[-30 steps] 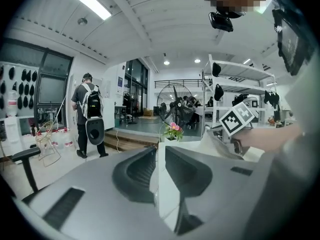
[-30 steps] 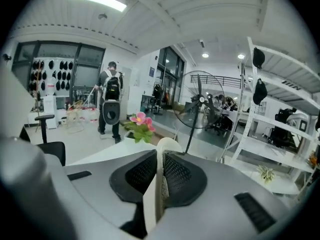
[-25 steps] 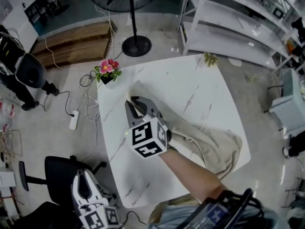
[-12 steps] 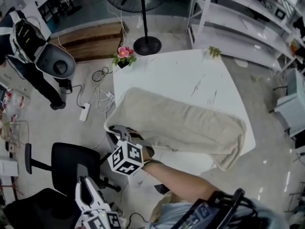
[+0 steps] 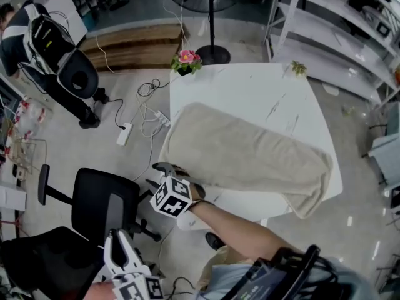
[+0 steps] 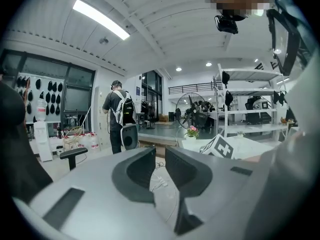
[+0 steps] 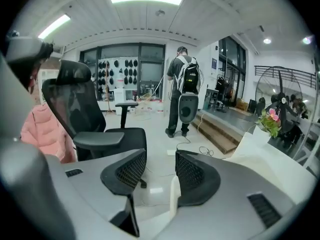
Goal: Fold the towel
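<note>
Right gripper [image 5: 157, 174] is at the near left corner of the table [image 5: 250, 86], and its jaws are opening up. They're well apart already. A pale strip of the towel [image 7: 174, 199] sits low down right against the inside of one finger [image 7: 197, 176], but the pads aren't pressing on it, so nothing is actually held.

The rest of the towel [image 5: 244, 155] lies doubled over in a long band across the table, stretching away behind those fingers toward the far right corner, with that end drooping over the edge.

Left gripper [image 5: 119, 239] hangs low off the table, well apart from the towel. Its jaws are only a crack apart with nothing in them.

The black office chair [image 5: 100, 199] sits just beyond the right fingertips.
</note>
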The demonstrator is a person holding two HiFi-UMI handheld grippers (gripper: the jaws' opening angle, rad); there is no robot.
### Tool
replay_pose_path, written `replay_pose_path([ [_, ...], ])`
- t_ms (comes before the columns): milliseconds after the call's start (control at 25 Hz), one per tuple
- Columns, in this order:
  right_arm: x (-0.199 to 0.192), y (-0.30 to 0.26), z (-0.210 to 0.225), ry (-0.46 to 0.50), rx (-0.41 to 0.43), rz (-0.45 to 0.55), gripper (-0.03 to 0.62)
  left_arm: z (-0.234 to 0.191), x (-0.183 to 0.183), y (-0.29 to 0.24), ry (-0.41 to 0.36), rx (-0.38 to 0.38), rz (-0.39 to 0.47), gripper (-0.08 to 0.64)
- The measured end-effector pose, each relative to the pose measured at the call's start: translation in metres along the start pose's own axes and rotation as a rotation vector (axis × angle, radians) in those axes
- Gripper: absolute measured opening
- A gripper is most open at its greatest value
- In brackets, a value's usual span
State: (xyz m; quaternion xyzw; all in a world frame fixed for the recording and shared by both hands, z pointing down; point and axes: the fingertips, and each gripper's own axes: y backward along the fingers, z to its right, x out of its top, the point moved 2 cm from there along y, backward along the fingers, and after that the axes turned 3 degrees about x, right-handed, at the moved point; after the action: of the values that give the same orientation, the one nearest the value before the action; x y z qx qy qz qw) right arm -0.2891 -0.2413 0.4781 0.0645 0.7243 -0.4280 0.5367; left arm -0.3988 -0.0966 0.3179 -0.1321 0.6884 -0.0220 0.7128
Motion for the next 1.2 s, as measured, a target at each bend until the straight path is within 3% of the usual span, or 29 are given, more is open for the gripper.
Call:
replay_pose_path([
  [160, 0.036, 0.041, -0.005, -0.008, -0.015, 0.120, 0.204, 0.009, 0.008, 0.004, 0.000, -0.043, 0.038, 0.063],
  [400, 0.030, 0.132, 0.018, 0.010, -0.194, 0.175, 0.202, 0.049, 0.020, 0.002, -0.018, -0.205, 0.110, 0.063],
  [800, -0.092, 0.318, 0.065, -0.072, -0.486, 0.102, 0.202, 0.178, 0.011, 0.026, -0.052, -0.435, 0.109, 0.063],
  [1040, -0.179, 0.392, 0.035, -0.122, -0.537, 0.028, 0.204, 0.237, 0.000, 0.070, -0.064, -0.501, 0.108, 0.063],
  [1200, -0.239, 0.417, 0.009, -0.100, -0.546, -0.035, 0.204, 0.264, -0.023, 0.098, -0.079, -0.524, 0.090, 0.063],
])
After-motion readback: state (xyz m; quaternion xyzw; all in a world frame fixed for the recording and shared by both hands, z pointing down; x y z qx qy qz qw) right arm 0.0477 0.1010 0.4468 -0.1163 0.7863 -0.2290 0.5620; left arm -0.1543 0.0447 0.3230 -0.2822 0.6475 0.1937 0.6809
